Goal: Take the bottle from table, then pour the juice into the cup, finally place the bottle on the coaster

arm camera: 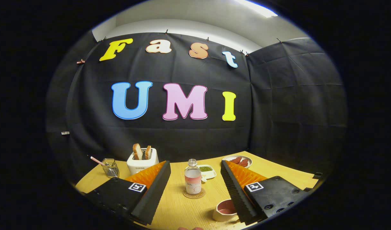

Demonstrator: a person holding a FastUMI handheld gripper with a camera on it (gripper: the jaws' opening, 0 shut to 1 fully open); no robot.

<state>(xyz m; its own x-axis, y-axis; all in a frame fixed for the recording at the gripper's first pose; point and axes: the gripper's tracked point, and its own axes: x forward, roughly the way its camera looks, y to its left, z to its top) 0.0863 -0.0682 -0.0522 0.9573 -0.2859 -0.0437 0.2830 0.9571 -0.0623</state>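
Bottle (193,177) stands upright on the round coaster (194,193), ahead of the gripper (194,179) and lined up w/ the gap between its fingers. Gripper view: fingers spread wide, nothing between the pads, no contact w/ the bottle on either side. Cup (225,210) sits close in by the right finger, partly hidden behind it, w/ pink liquid inside. Judging from that, the pour looks done and the bottle set down, so the task reads as near its end.

Risks from here, as a guess: bottle is tall and narrow w/ liquid low in it, so a finger brushing it while moving could tip it off the coaster. Cup is touching or just beside the right finger, can't tell which; a sideways swing that way could knock it and spill. Some wet-looking spots on the table (182,207) near the cup.

Around: toaster (142,161) w/ bread slices beyond the left finger, glass (110,167) w/ a straw further left, small dish (206,171) of green bits just behind the bottle, plate (237,161) of red food beyond the right finger. None of these blocks the gripper
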